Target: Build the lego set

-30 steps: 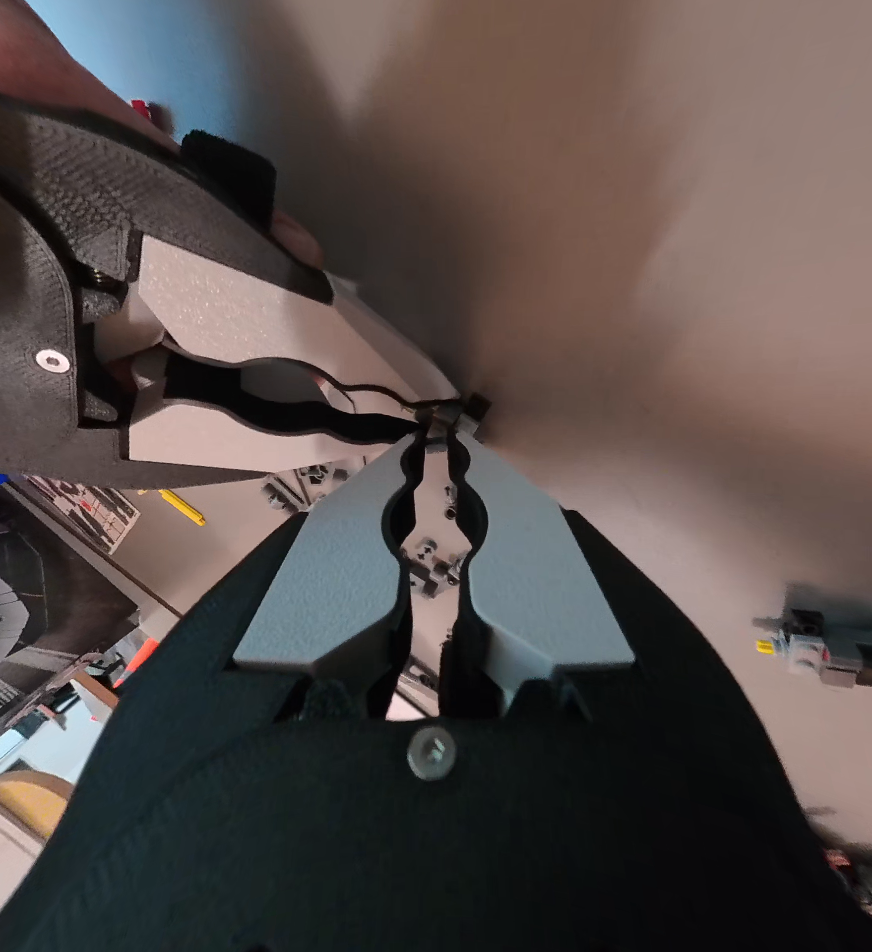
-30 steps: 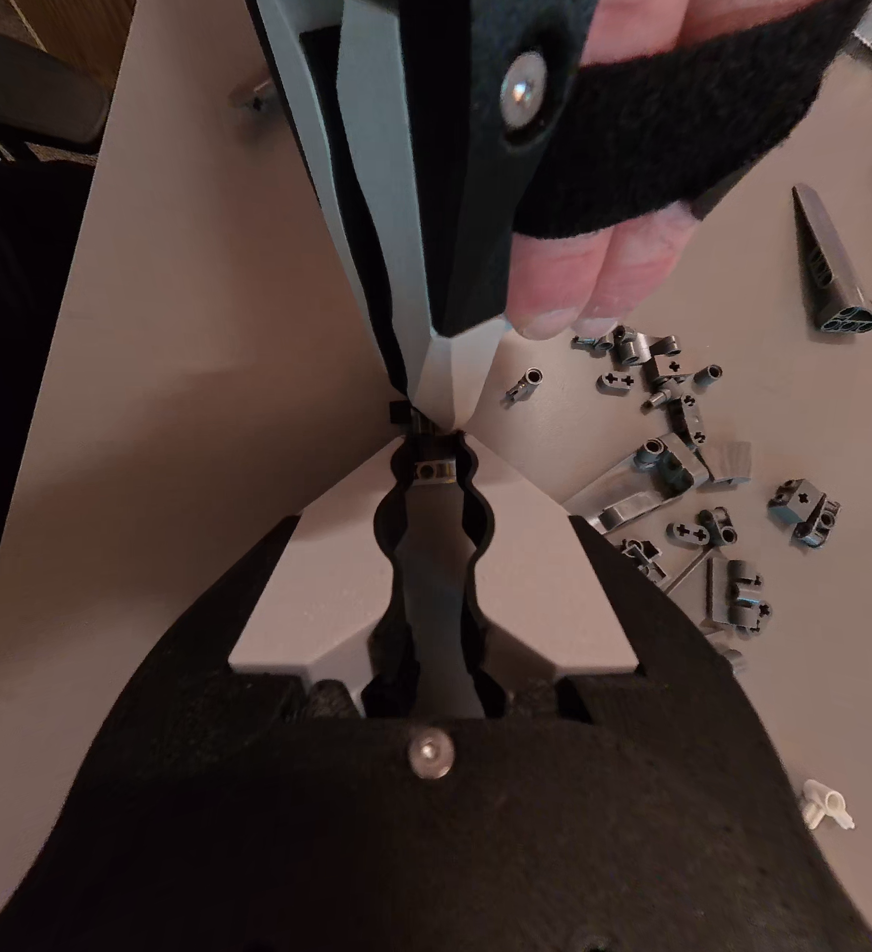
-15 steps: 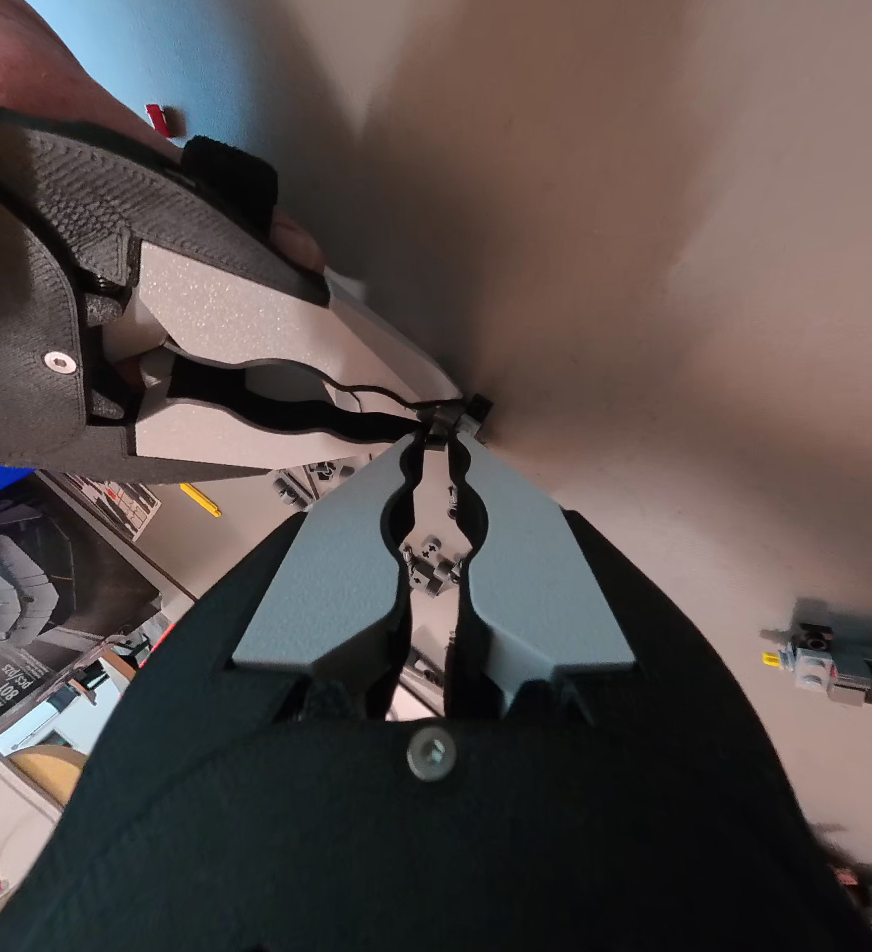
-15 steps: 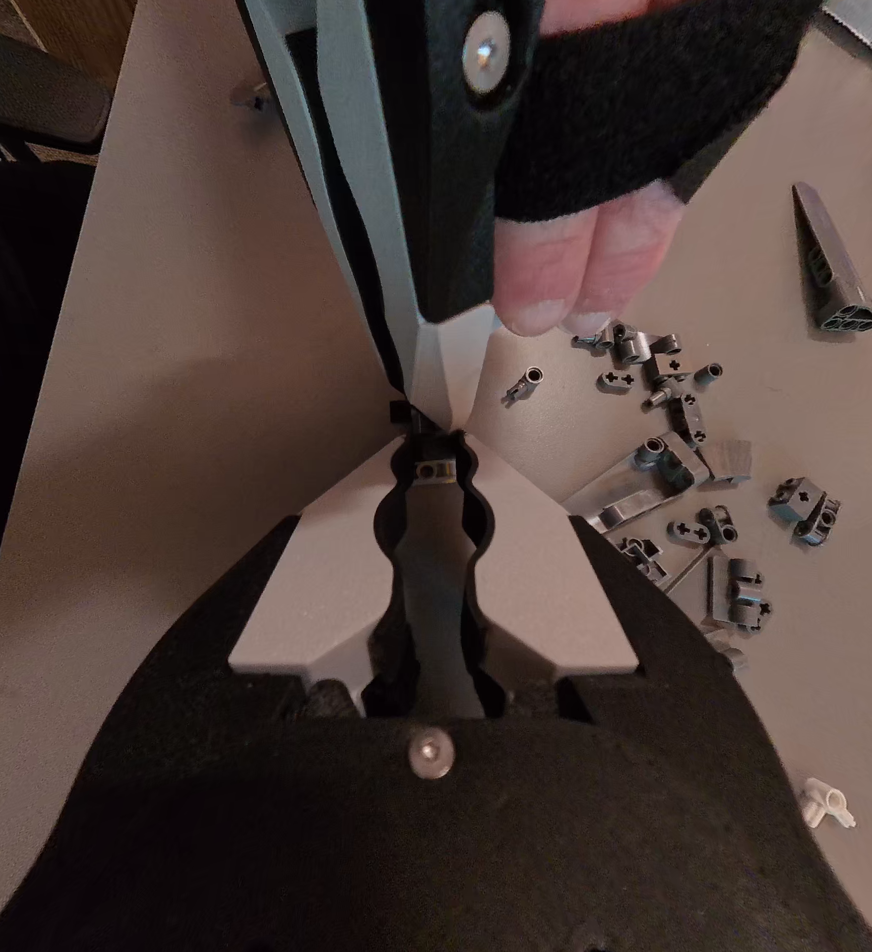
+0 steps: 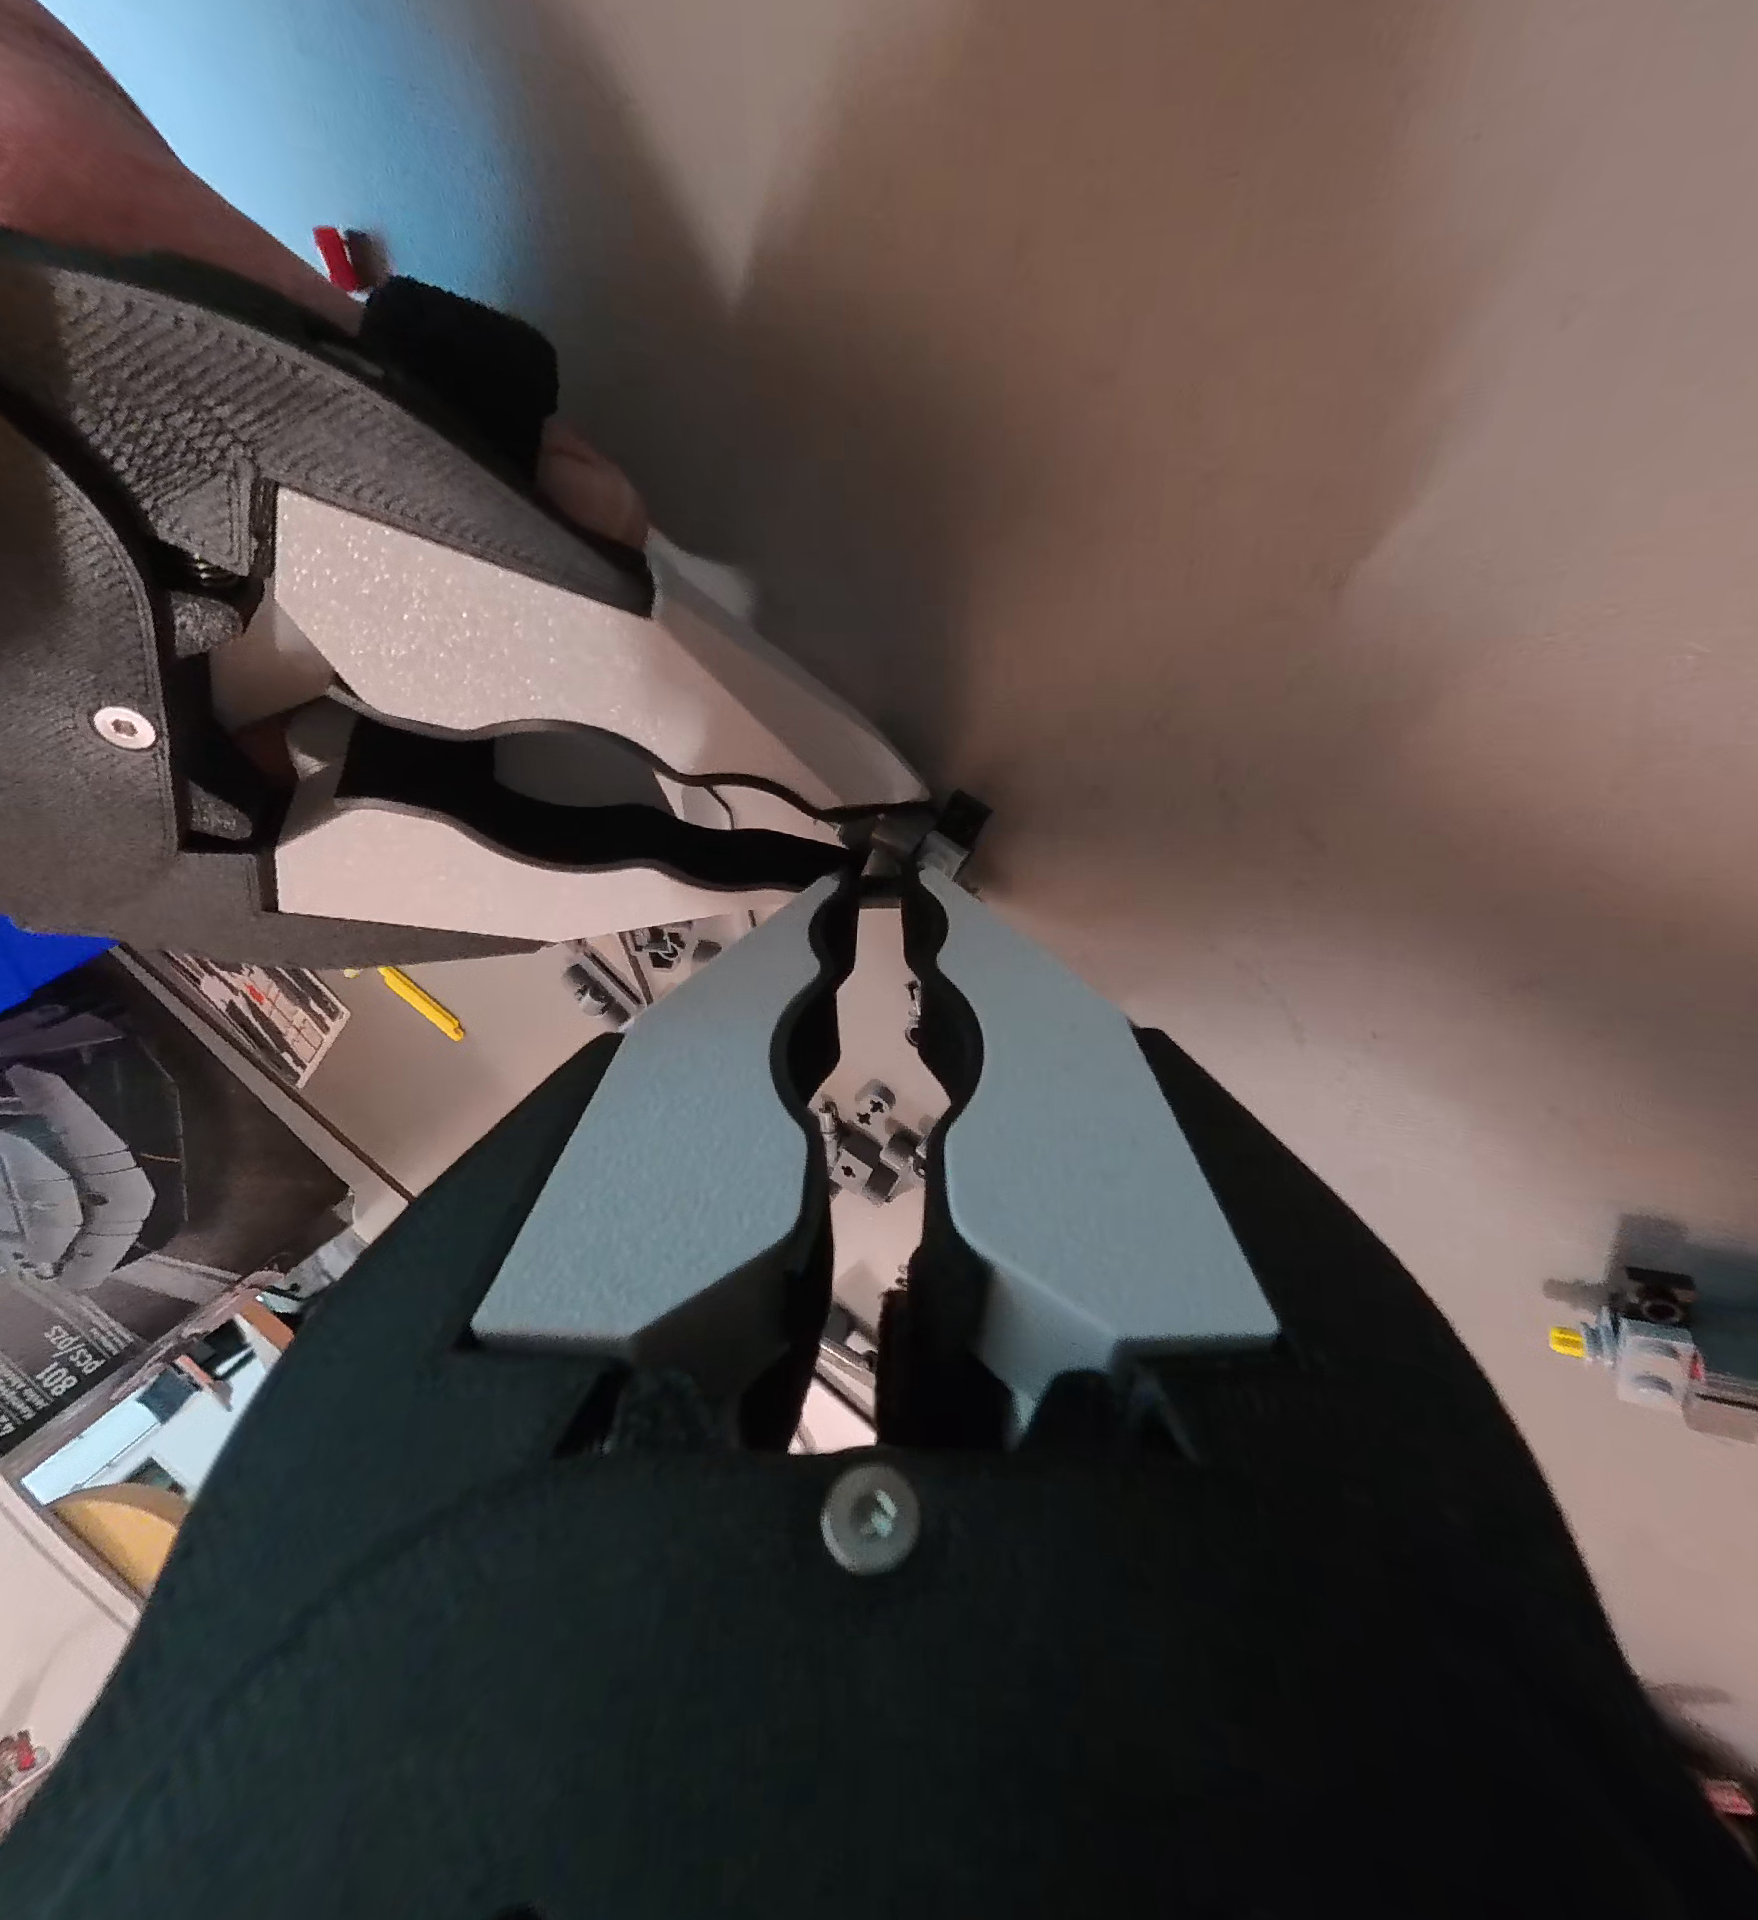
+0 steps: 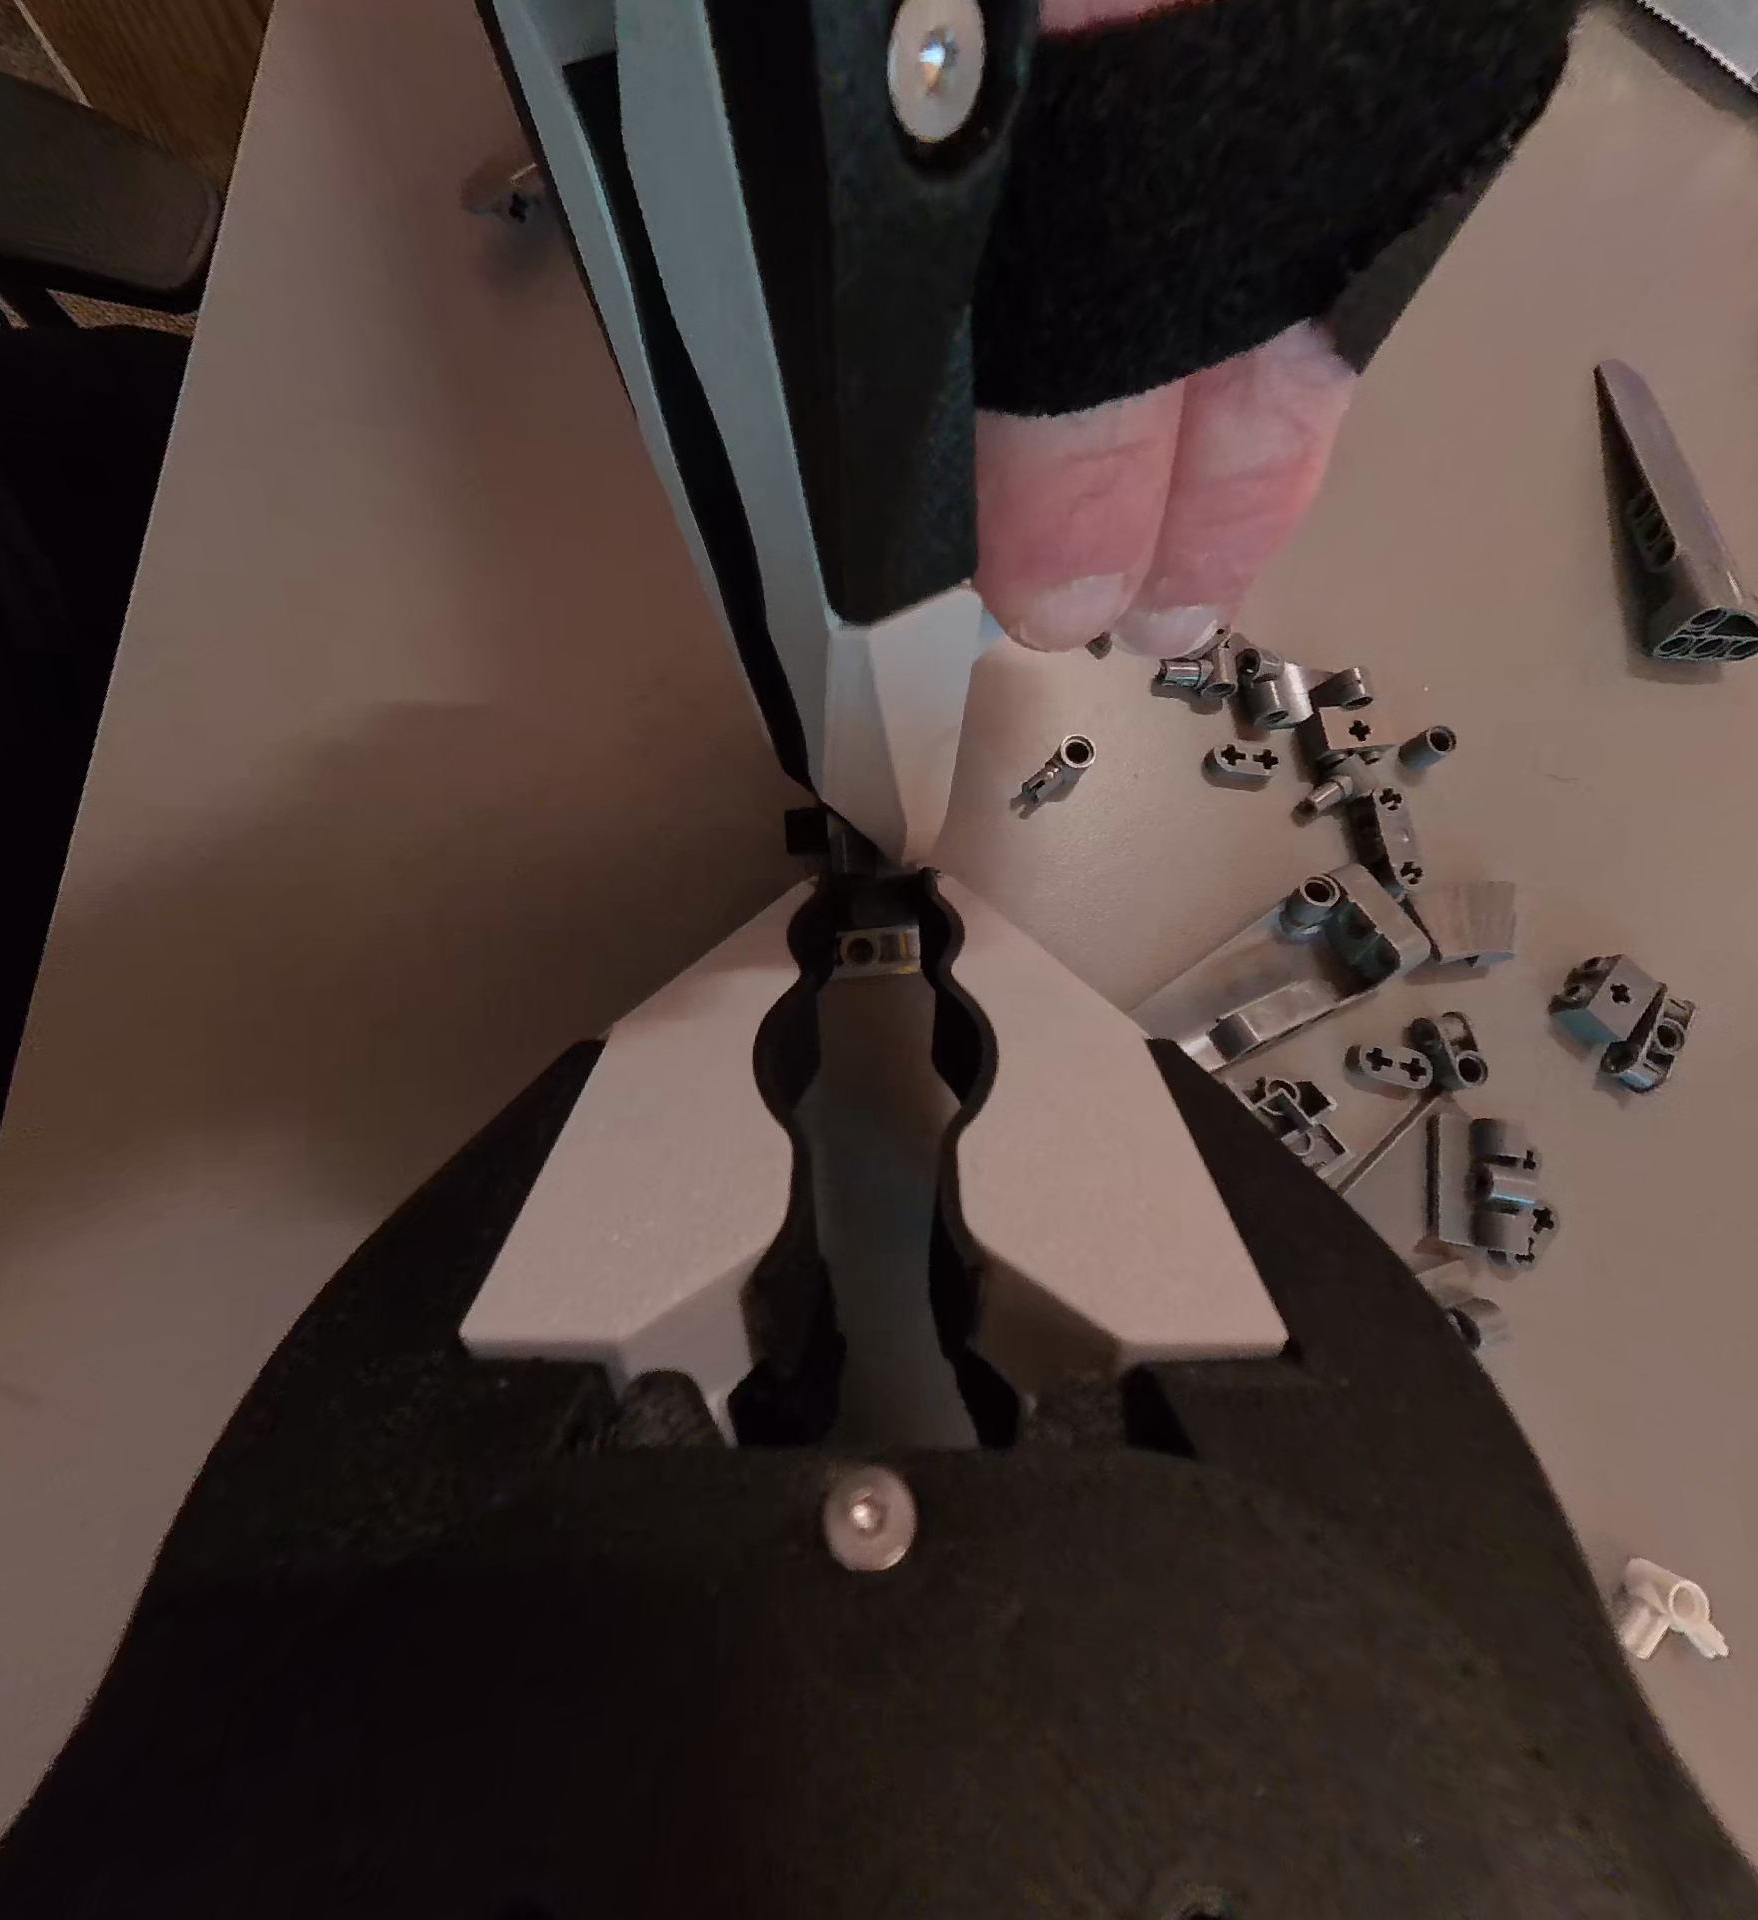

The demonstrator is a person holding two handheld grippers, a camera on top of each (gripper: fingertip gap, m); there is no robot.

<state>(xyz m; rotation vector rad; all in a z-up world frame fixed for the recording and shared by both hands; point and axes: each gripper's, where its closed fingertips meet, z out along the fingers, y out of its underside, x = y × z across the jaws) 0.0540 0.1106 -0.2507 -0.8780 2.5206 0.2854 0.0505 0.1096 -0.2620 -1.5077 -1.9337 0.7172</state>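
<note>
Frame centre: right gripper (image 6: 870,914) pinches a grey brick piece (image 6: 877,948) — left gripper (image 5: 880,878) pinches its black peg (image 6: 821,831).

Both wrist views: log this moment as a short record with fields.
Surface: beige table
Right gripper: shut on a small grey building-toy connector
Left gripper: shut on a dark pin piece, tip to tip with the right
Loose parts: grey connectors right of the grippers; white connector; dark tapered panel
Also: grey subassembly
</note>
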